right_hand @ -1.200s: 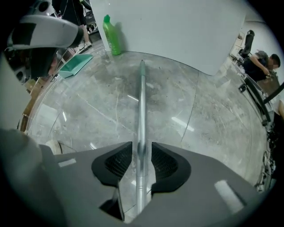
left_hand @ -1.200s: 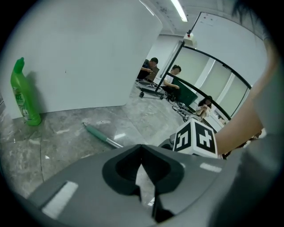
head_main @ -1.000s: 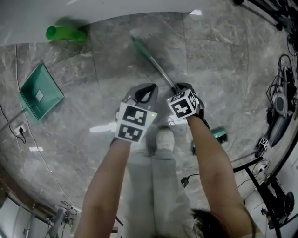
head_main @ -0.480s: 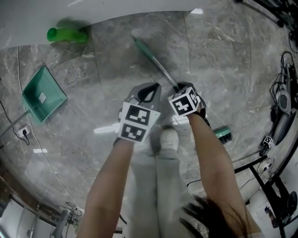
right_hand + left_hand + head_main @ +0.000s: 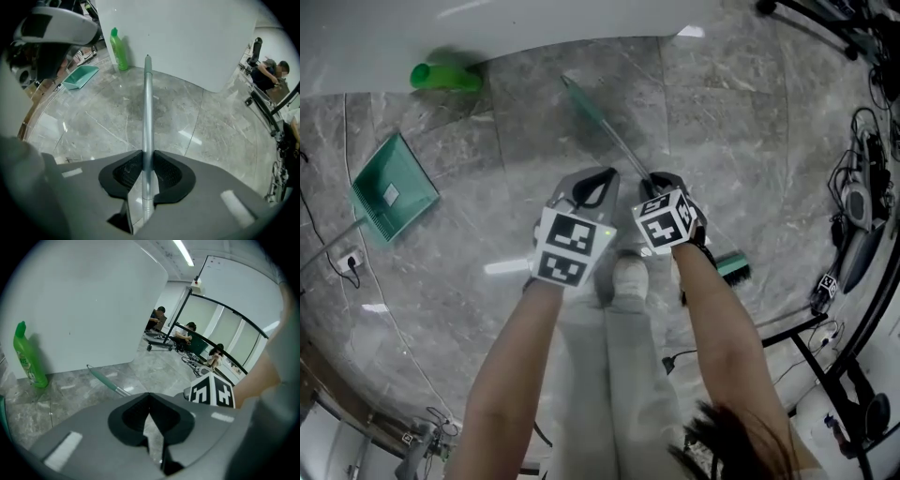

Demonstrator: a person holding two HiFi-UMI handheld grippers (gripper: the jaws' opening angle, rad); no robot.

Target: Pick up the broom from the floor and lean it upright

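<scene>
While you look down in the head view, the broom [image 5: 609,131] lies on a slant across the grey marble floor [image 5: 487,234]. Its long axis runs from far left to near right. The tip of the handle points toward the white wall [image 5: 375,37], and the brush head sits near right, just beside your right forearm. The far stretch of the handle is green, the rest is bare silver metal, and the head is teal with dark bristles. Your right gripper [image 5: 661,180] has the silver part of the shaft clamped about midway along. Your left gripper [image 5: 602,173] sits just left of it with its jaw tips touching and nothing in them. A green bottle [image 5: 445,77] stands at the wall far left, and a green dustpan [image 5: 394,187] lies well apart to the left.

From the left gripper view, your jaws meet at their tips with only floor showing behind them. The green handle end crosses the floor beyond them, tip far left, and its silver part passes behind the gripper body.

From the right gripper view, both pads press on the silver shaft. It runs straight away from you, its tip pointing at the wall just right of the bottle.
</scene>
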